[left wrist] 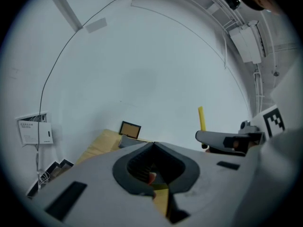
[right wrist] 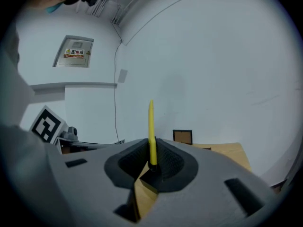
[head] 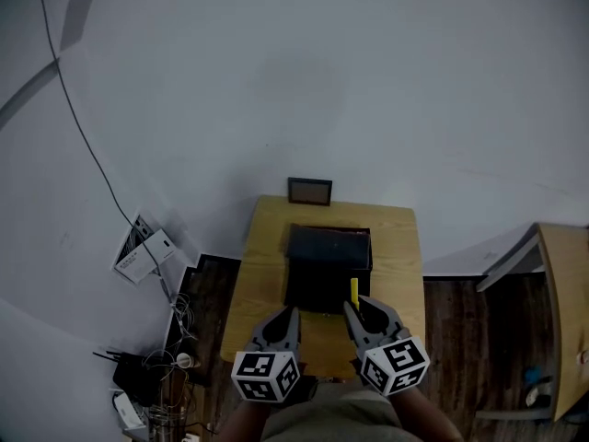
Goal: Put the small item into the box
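Yellow, thin and straight, the stick [right wrist: 151,126] is clamped by its lower end between the jaws of the right gripper [right wrist: 152,149]. Most of its length stands free beyond the tips. The ribbed pads press on it from both sides, and nothing else is between them.

It looks light and stiff, probably smooth plastic or painted wood, and not fragile. Because the hold is so near one end, the long free part could swing or twist in the pads if it knocks against anything. A grip closer to the middle would be steadier, but this one should do for a short carry and a drop. Being so narrow, it should fall clear once the jaws part only a little.

The jaws of the left gripper [left wrist: 154,145] are together at the tips with nothing between them. A small orange speck shows in the hollow behind them, and I cannot tell what it is.

From the head view, both grippers sit side by side at the near edge of the counter [head: 262,242], which is pale wood. The stick appears to lie over the near right corner of the box [head: 329,231], which is black, open at the top and near the middle of the counter. A small picture frame [head: 309,191] stands at the far edge against the white wall.
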Motion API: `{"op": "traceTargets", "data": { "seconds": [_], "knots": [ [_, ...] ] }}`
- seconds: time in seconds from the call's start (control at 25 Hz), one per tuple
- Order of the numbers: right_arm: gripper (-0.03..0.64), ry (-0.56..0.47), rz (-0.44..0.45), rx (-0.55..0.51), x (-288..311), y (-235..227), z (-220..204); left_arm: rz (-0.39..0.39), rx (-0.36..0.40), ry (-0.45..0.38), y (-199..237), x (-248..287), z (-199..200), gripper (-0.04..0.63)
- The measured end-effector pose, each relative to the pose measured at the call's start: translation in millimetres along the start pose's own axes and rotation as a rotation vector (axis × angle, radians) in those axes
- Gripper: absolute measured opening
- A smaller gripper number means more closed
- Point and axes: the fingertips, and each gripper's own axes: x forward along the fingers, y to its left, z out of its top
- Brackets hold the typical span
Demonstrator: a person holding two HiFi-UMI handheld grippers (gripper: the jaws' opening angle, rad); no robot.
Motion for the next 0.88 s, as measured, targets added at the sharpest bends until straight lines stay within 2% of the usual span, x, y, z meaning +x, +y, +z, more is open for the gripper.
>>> {"op": "traceTargets", "data": {
  "seconds": [0.32,0.68,0.88],
  "knots": [
    [0.044,0.088,0.096,-0.031,50.3,-29.8,-12.9,0.058,-0.027,0.005,14.4,39.9,-1.1,0.003],
    [0.044,0.258,0.15,-0.058,101.0,-61.4,-64.4,0.123,-0.089,0.05,31.6,73.7,-23.7,0.003],
    [0.044,0.37,0.175,-0.097,127.5,-68.0,-102.4,0.132,-0.107,0.069,38.8,83.7,-30.3,0.003]
  ]
}}
